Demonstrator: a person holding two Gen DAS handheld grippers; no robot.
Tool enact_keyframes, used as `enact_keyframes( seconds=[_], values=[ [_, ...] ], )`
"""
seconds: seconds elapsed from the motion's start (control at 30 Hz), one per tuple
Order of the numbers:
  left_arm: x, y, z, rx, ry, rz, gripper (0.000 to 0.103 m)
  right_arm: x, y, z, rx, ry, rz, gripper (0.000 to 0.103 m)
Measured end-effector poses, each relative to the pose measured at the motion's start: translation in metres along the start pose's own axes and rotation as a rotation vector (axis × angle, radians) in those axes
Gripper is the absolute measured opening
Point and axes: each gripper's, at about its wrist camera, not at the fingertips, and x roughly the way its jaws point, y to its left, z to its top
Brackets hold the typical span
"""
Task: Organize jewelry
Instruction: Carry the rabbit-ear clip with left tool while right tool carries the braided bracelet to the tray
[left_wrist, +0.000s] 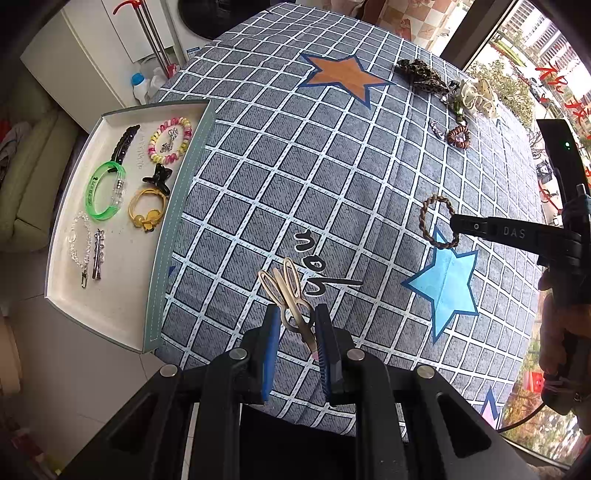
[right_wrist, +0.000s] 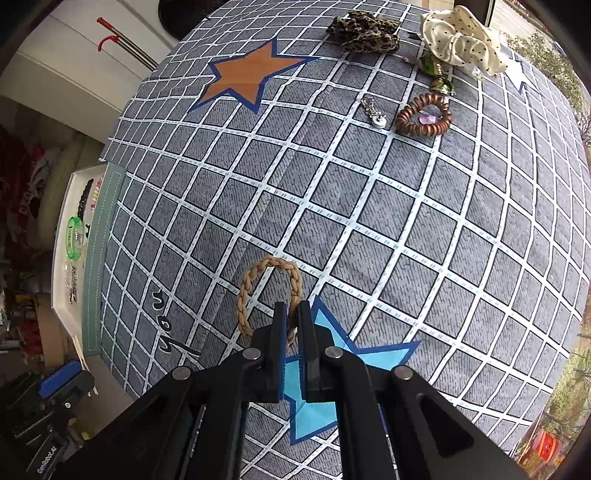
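My left gripper (left_wrist: 297, 314) points down at the checked tablecloth and is shut on a beige looped hair clip (left_wrist: 284, 284), which sticks out past its blue pads. My right gripper (right_wrist: 292, 308) is shut on the near side of a brown braided hair tie (right_wrist: 245, 291), beside the light blue star. The left wrist view shows that same tie (left_wrist: 439, 199) pinched at the right gripper (left_wrist: 456, 223). A white tray with a grey-green wall (left_wrist: 173, 221) overhangs the table's left side and holds several pieces, among them a green bangle (left_wrist: 105, 192) and a pink-yellow spiral tie (left_wrist: 170, 140).
At the far right of the cloth lie a leopard scrunchie (right_wrist: 365, 31), a cream dotted scrunchie (right_wrist: 461, 40), a brown spiral tie (right_wrist: 424, 116), a small silver piece (right_wrist: 373, 110) and green clips (right_wrist: 437, 74). The table drops off at the left and near edges.
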Motion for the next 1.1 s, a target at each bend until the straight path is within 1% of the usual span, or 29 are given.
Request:
enact_keyframes(
  seconds=[0.13,0.27,0.47,0.63,0.87,1.0,1.1],
  values=[
    [-0.007,-0.003,0.0,0.018,-0.007,0.005,0.026,-0.018,-0.008,-0.01,0.042,-0.006,0.025,0.006],
    [-0.014,-0.005,0.0,0.035,-0.019,0.012,0.026,-0.035,-0.004,-0.019,0.05,-0.015,0.045,0.006],
    [-0.022,-0.006,0.001,0.052,-0.037,0.013,0.026,-0.048,-0.001,-0.033,0.052,-0.028,0.066,0.006],
    [-0.025,-0.001,0.007,0.084,-0.047,0.008,0.026,-0.057,0.004,-0.037,0.068,-0.045,0.073,0.006],
    [-0.028,0.026,0.025,0.131,-0.064,-0.012,0.026,-0.06,0.026,-0.036,0.111,-0.075,0.074,0.006],
    [-0.028,0.05,0.036,0.169,-0.072,-0.02,0.026,-0.06,0.047,-0.034,0.146,-0.1,0.069,0.006],
    [-0.026,0.075,0.04,0.173,-0.075,-0.031,0.026,-0.057,0.068,-0.033,0.158,-0.113,0.063,0.006]
  ],
)
